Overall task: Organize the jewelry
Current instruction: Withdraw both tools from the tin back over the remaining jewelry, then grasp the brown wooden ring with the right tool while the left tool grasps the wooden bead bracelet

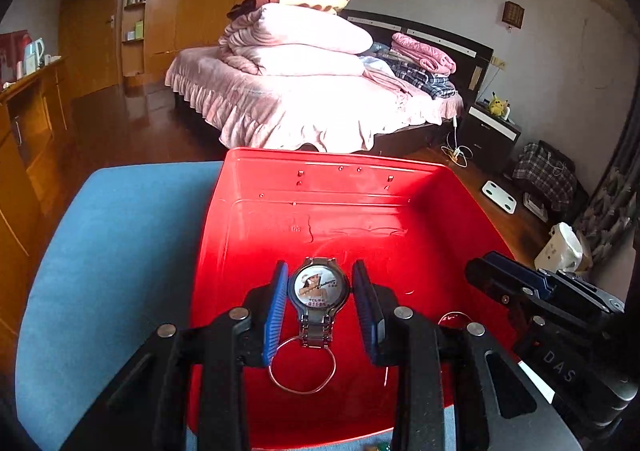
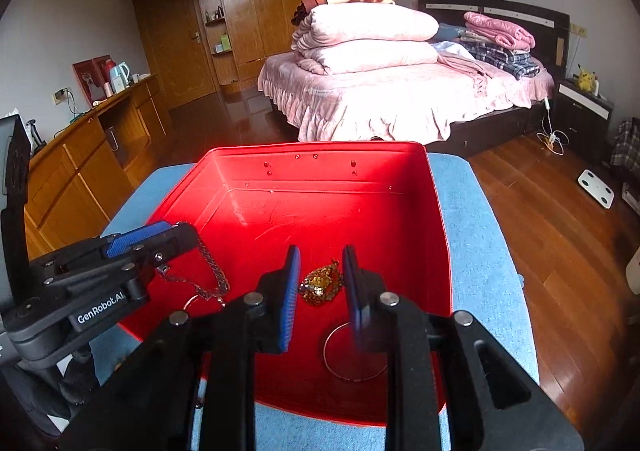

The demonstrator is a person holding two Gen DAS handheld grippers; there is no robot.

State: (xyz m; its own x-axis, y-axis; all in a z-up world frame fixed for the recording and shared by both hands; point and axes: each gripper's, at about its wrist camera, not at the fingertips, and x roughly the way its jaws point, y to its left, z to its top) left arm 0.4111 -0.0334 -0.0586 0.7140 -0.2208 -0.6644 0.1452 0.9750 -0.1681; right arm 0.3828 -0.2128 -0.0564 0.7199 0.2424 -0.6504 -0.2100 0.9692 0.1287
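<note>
- Sorting jewelry inside the red tin (image 1: 248, 219): the left gripper (image 1: 320, 291) hangs open, its fingers either side of the watch (image 1: 319, 288) without touching it.
- The right gripper (image 2: 321, 277) brackets the gold piece (image 2: 320, 283), also open.
- Next, I judge, each must close squarely before lifting.

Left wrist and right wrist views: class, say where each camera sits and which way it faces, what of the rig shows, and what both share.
Left wrist: on the left gripper, facing forward and down into the red box; its blue fingers flank a watch, apart from it; the right gripper enters at right.
Right wrist: on the right gripper, facing likewise; its fingers flank a gold ornament; the left gripper enters at left.
Shared: box, bed, wardrobe.
</note>
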